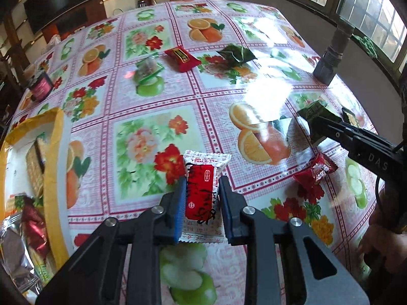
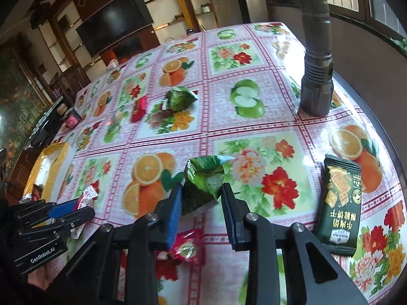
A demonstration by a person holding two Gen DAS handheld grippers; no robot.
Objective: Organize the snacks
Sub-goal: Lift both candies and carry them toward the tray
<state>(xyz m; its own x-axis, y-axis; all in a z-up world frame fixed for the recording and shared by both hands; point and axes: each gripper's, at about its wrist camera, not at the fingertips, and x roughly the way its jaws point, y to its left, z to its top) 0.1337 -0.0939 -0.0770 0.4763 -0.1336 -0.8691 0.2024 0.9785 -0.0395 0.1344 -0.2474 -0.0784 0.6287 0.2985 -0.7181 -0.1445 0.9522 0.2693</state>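
Left gripper [image 1: 201, 198] clamps a red-and-white snack packet [image 1: 203, 193]; yellow tray [image 1: 54, 152] sits off its left finger. Right gripper [image 2: 201, 203] pinches a green wrapper [image 2: 203, 185], with a red candy [image 2: 187, 249] beneath and a dark cracker pack [image 2: 339, 203] right of its fingers.

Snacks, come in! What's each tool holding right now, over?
Left tool shut on red-and-white packet. Right tool shut on green packet. Yellow box at left. Loose snacks remain on table, path clear.

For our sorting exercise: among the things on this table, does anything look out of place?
Yes. A dark metal flashlight stands on its head near the table's far window-side edge, the one thing there that is plainly no snack. Wrapped snacks lie scattered around it on the floral tablecloth, including a dark green cracker packet.
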